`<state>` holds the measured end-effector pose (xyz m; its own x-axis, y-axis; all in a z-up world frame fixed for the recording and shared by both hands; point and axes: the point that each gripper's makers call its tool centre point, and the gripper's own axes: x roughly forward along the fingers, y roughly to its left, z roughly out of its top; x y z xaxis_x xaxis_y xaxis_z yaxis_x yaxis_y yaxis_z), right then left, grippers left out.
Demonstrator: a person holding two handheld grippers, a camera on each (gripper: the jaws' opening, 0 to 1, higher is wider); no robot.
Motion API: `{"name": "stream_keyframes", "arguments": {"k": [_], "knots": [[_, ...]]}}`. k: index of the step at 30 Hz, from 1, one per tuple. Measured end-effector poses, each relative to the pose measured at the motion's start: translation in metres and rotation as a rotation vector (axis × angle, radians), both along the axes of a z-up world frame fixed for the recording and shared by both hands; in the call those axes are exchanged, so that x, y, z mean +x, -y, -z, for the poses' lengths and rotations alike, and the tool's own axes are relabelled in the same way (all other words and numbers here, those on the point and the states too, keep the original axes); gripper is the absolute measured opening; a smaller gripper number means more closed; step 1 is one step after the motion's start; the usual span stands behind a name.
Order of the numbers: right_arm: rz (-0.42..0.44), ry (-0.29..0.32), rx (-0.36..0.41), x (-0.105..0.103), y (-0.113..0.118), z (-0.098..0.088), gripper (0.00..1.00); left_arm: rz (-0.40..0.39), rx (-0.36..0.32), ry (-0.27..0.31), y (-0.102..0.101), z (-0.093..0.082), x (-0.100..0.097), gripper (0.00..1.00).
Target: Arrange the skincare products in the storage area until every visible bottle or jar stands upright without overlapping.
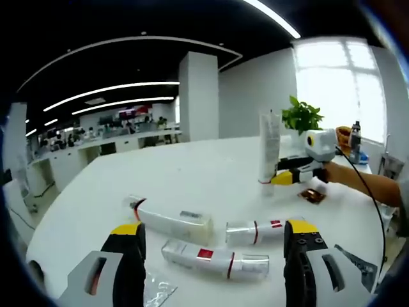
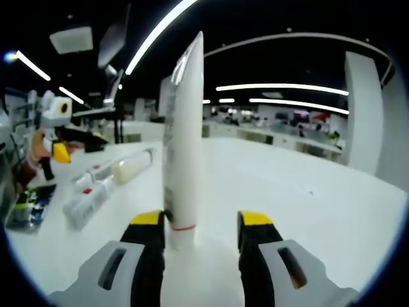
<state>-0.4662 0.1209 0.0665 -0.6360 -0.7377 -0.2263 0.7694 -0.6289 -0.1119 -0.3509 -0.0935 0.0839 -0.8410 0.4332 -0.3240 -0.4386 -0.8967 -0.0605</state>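
Three clear bottles lie on their sides on the white table (image 1: 192, 173): a cream-filled one (image 1: 172, 220), one with a red label (image 1: 214, 259) and a third (image 1: 259, 231). My left gripper (image 1: 214, 227) hovers open above them, jaws wide apart. A tall white tube (image 1: 269, 150) stands upright on its cap, with my right gripper (image 1: 284, 178) at its base. In the right gripper view the tube (image 2: 185, 141) rises between the jaws of that gripper (image 2: 203, 227). It touches the left jaw, and a gap separates it from the right jaw.
A potted plant (image 1: 301, 115) and a small dark bottle (image 1: 355, 137) stand at the far table edge. A brown flat item (image 1: 313, 195) lies beside the person's arm (image 1: 370, 182). Crumpled clear plastic (image 1: 156, 291) lies near my left jaw. A tray of coloured items (image 2: 29, 204) sits at the left.
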Motion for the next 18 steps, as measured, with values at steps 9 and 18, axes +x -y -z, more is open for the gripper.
{"name": "stream_keyframes", "arguments": {"k": [9,18], "knots": [[0.025,0.002,0.002,-0.005,-0.004,0.004,0.43,0.009,-0.010,0.004,-0.004,0.006,0.006,0.91],[0.047,-0.002,0.028,-0.015,-0.006,0.010,0.43,0.015,-0.020,0.004,-0.006,0.009,0.008,0.90]]}}
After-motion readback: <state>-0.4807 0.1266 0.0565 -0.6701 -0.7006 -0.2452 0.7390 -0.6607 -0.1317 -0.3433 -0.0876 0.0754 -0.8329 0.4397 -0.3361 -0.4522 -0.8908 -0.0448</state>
